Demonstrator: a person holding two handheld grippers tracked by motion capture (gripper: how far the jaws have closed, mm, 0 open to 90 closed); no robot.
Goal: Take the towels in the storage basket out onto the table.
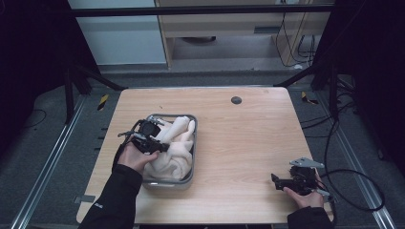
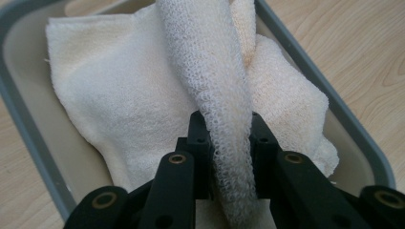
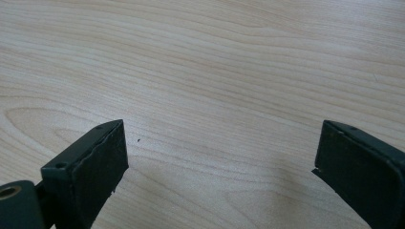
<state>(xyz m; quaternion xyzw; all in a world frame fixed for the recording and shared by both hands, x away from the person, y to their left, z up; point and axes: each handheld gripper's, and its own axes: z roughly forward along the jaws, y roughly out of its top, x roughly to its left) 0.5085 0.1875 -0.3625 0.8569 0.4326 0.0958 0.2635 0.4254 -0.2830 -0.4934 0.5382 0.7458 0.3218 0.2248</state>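
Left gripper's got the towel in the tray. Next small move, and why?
Probably lift the left gripper straight up. Its jaws are shut on a rolled fold of the towel, while the rest lies bunched in the grey tray. The right gripper rests open over bare table, away from the tray.

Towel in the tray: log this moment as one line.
left gripper: shut on towel fold | towel: bunched in grey tray | right gripper: open, over bare table, apart from tray

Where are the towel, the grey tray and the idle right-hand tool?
towel (image 2: 119, 95): left gripper view, flat cream part lying in the tray.
grey tray (image 2: 305, 71): left gripper view, its right rim.
right tool (image 1: 277, 180): high view, between its open tips.
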